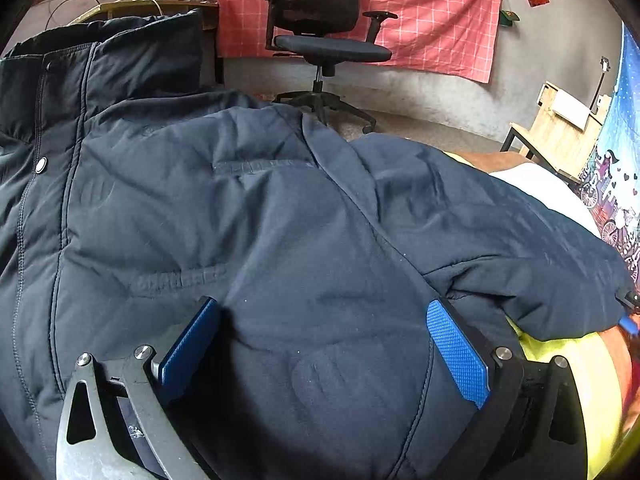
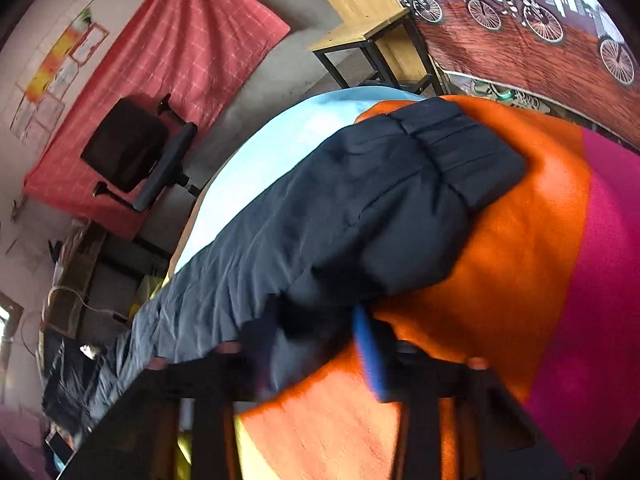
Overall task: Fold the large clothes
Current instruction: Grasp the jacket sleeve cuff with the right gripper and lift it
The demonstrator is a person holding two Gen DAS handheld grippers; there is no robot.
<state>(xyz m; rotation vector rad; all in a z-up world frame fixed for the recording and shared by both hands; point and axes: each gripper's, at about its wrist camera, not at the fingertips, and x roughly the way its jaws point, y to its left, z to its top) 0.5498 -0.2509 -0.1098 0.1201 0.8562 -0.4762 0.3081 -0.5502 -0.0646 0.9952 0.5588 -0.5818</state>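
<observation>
The dark padded jacket [image 1: 280, 220] is spread, no fold visible, on the striped blanket [image 2: 540, 220] directly ahead of the left claw [image 1: 324, 344], held wide open over it, while its sleeve [image 2: 400, 208] is pinched in the right claw [image 2: 320, 344].

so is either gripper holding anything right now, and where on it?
Left gripper: open, jaws straddling the jacket body, no pinch. Right gripper: shut on the jacket sleeve, on a fold short of the cuff.
</observation>
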